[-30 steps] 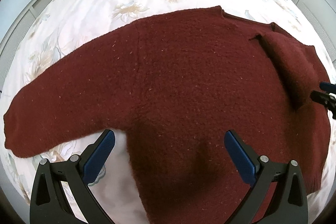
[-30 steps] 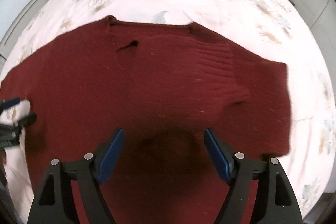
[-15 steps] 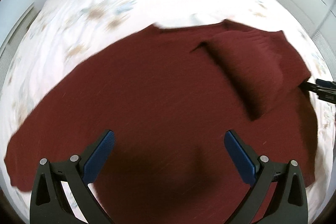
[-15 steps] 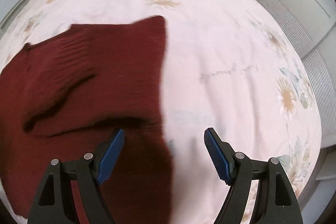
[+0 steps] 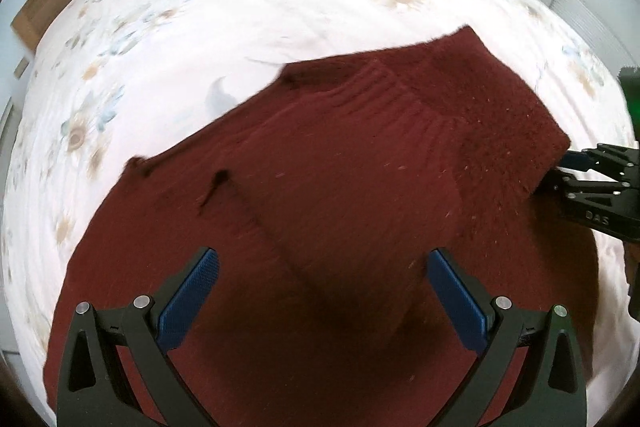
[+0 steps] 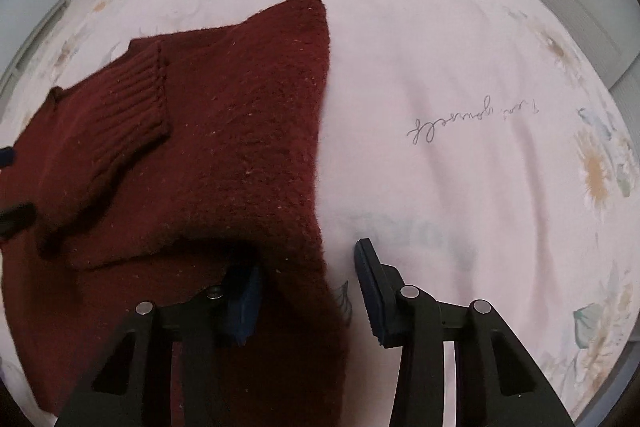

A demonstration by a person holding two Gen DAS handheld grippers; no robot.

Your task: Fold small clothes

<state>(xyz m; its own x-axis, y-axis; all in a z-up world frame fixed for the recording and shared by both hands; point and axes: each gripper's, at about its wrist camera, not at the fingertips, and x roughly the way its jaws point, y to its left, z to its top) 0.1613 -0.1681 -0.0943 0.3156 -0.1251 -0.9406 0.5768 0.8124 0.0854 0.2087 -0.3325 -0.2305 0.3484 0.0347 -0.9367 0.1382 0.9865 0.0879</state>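
Folding so far: you have one sleeve [image 6: 132, 111] of the dark red sweater [image 5: 320, 211] laid across its body; the rest of the garment is spread flat on the bed [image 6: 460, 87], so I judge the job barely begun.
Left to do: the far sleeve is out of view; judging by this, the other side and the final fold upward remain.
Right claw [image 6: 306, 291]: your jaws have just been closing, with the sweater's side edge between them; one pad is sunk in the knit, the other stands clear of it, so no grip yet.
Left claw [image 5: 320, 291]: wide open, hovering above the sweater's middle, holding nothing.
Material: thick, fuzzy knit flecked with pale lint, ribbed at the cuff; soft and floppy, likely to sag when lifted.
Bedding: smooth pale cover with faded flower print and a line of script.
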